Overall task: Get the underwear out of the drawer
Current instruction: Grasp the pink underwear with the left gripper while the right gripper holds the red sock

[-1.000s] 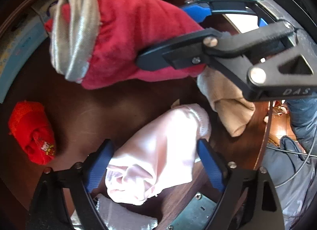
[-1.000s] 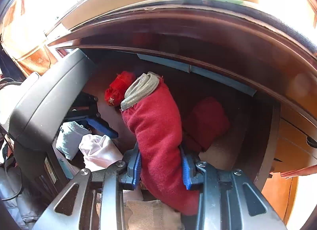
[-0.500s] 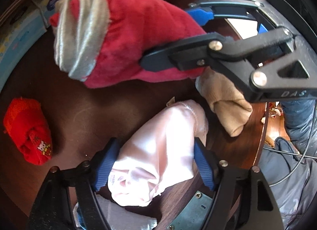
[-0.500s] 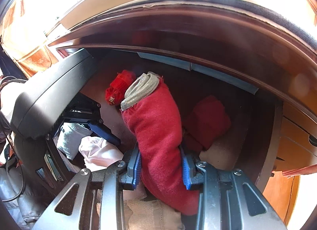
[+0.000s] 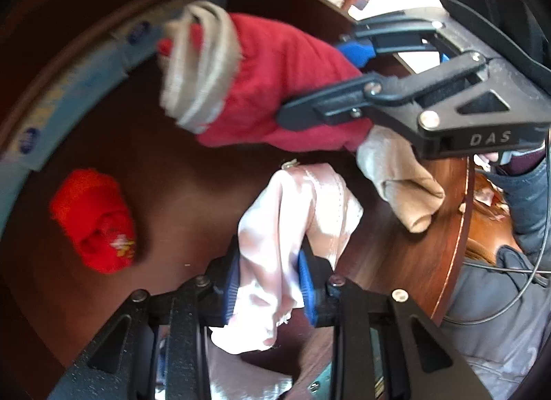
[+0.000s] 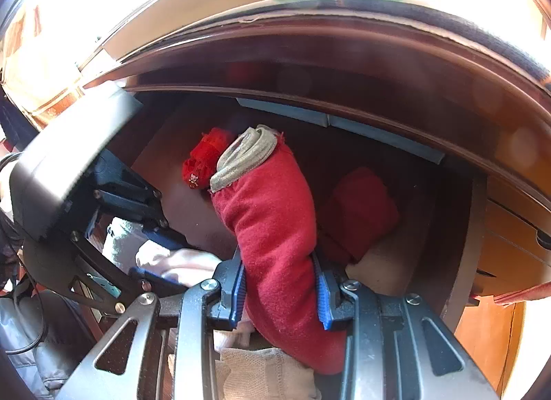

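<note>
1. Since the earlier frames the left gripper [image 5: 268, 283] had just closed its jaws; the pale pink satin underwear [image 5: 296, 221], which had lain loose between wide-set blue pads, was now pinched between them.
2. Pink cloth bunched above and below the pads, its upper fold standing over the dark wooden drawer floor [image 5: 179, 172].
3. The right gripper [image 6: 280, 288] was unmoved: jaws narrow, clamped on the dark red underwear [image 6: 272, 224] with a grey-beige waistband [image 6: 246, 155] at its far end.
4. That red piece was held up, inside the open drawer, in front of the left camera.
5. A bright red rolled item [image 5: 94, 221] lay apart on the drawer floor, left of the pink piece.
6. A beige folded piece [image 5: 399, 179] sat under the right gripper's arm, near the drawer front.
7. Another dark red bundle [image 6: 361, 210] lay further back, right of the held piece.
</note>
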Demonstrator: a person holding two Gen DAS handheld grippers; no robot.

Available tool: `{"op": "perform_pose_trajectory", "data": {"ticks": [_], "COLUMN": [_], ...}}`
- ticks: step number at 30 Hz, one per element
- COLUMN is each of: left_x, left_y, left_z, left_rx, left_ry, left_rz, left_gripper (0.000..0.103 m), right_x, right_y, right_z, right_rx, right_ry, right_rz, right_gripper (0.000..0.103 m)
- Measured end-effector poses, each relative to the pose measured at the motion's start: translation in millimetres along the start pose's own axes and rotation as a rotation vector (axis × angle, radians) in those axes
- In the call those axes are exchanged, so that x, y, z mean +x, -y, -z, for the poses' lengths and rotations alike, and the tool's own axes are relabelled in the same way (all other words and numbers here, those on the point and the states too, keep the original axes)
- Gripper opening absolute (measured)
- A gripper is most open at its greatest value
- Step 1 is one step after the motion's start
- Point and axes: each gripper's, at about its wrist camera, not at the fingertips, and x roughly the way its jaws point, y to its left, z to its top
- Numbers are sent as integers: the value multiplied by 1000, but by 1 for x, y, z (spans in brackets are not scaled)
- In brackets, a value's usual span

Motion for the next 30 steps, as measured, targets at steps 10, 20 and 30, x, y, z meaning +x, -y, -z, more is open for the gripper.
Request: {"op": "perform_pose_trajectory", "data": {"ticks": [10,20,30], "left_x": [-40,-75,-103], "left_y": [-7,-14,-27], "left_z": [27,63,96], "left_rx": [-102,-150,-182], "left_ry": [193,372,472], "left_rz": [-123,-205,-223], "left_gripper": [28,28,27], "right_x": [-13,-29,-46], "right_y": [6,11,9], "right_z": [5,13,23], "right_rx": [16,23,13], "right_ry": [50,100,157], "right_rz": [-22,-23,-6], "right_gripper": [36,36,36]}}
